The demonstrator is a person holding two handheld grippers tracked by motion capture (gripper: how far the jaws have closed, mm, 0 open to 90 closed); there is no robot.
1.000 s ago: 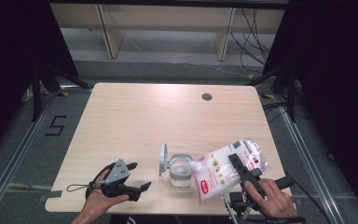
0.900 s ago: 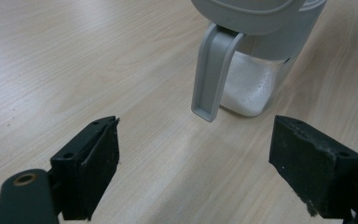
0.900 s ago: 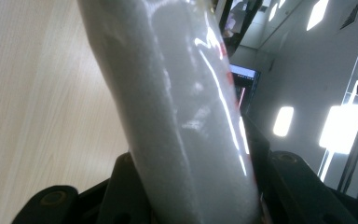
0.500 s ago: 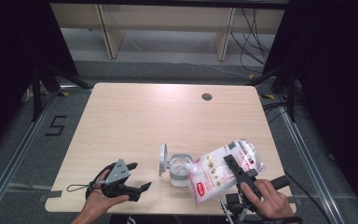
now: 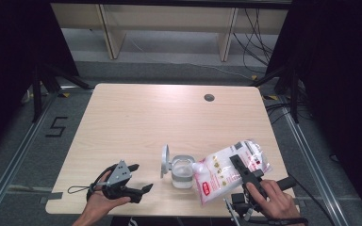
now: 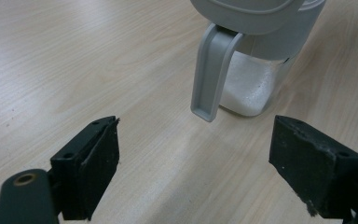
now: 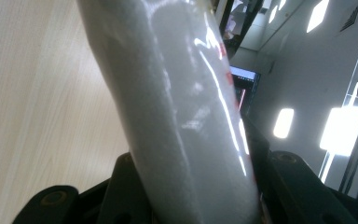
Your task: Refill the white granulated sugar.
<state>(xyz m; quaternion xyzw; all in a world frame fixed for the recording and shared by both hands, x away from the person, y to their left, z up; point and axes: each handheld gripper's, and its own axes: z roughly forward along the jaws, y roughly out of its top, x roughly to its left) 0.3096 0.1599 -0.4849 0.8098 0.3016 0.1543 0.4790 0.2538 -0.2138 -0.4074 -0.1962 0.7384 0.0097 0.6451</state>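
Light wood table [image 5: 136, 122] with a cable hole [image 5: 209, 98] far right, grey floor [image 5: 23, 141] marked "5" [image 5: 56, 127] at left, wooden shelving [image 5: 169, 23] beyond, black curtains [image 5: 339, 70] both sides.

A grey-lidded clear container [image 6: 256, 60] holding white grains stands at upper right, beyond the left gripper [image 6: 193, 163] with its jaws spread wide.

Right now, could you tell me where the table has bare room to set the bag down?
The whole far half of the table, up to the round hole, is bare, as is the left side beyond the left tongs. The near edge is crowded: canister, bag, right tongs.
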